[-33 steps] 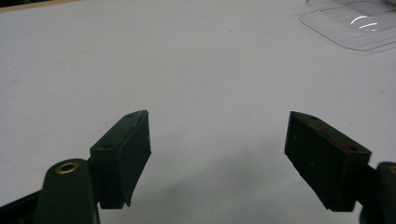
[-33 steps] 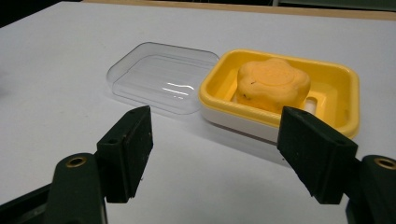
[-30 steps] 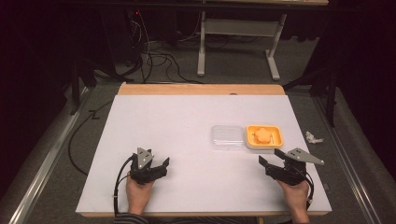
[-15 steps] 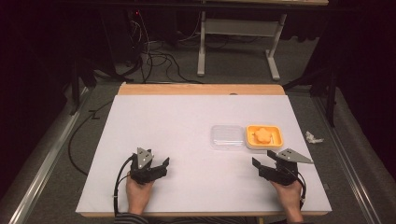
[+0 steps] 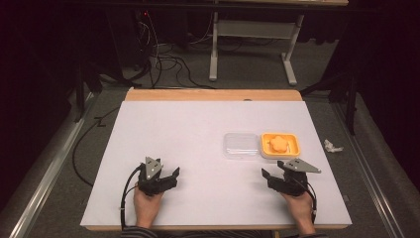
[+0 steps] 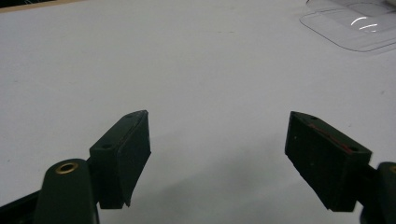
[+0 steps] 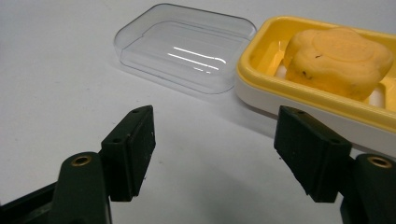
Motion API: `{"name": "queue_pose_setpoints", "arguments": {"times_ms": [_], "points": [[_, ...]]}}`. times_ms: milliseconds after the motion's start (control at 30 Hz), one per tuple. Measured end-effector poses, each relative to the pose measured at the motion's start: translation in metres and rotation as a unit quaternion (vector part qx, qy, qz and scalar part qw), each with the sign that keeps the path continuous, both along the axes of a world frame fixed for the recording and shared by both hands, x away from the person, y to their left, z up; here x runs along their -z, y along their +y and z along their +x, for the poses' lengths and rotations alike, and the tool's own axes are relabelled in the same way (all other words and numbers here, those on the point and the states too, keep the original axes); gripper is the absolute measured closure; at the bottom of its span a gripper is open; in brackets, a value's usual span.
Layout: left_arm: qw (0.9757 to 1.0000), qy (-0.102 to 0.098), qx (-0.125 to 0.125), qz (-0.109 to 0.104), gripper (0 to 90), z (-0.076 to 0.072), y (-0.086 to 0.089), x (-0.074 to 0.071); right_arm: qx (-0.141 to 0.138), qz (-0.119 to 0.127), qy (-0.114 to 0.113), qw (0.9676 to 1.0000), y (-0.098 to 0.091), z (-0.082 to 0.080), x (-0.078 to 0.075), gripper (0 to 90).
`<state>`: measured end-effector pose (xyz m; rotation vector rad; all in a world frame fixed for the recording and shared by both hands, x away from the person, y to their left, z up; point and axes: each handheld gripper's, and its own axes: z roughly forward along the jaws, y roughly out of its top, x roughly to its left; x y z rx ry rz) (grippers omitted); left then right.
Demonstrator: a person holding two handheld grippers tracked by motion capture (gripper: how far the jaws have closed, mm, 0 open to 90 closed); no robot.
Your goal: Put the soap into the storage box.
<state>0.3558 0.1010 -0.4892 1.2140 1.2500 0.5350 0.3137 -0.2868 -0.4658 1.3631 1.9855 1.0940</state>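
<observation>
White surface point(image 5: 198, 129) spreads out from the person's edge. Nearest, the left hand-held gripper point(image 5: 171, 177) rests low on it, jaws spread wide with nothing between them. The right hand-held gripper point(image 5: 270, 177) has just been narrowing its jaws, which stand apart and bare, aimed at the soap dish. Just beyond it sits the yellow soap dish point(image 5: 293, 148) holding an orange flower-shaped soap point(image 5: 280, 143), a clear lid point(image 5: 241, 145) touching its left side. Cables point(image 5: 163, 59) lie on the floor beyond.
</observation>
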Motion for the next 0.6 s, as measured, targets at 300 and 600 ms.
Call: {"name": "queue_pose_setpoints", "arguments": {"times_ms": [300, 600], "points": [[1.0, -0.001, 0.0, -0.002, 23.0, -0.0002, -0.0001, -0.0001, -0.004, -0.014, 0.005, 0.9999, 0.0069, 0.0033, 0.0073, 31.1], [1.0, -0.001, 0.001, -0.001, 23.0, -0.0004, 0.0001, -0.0001, -0.01, -0.012, 0.005, 0.9999, 0.007, 0.0025, 0.0108, 31.0]]}}
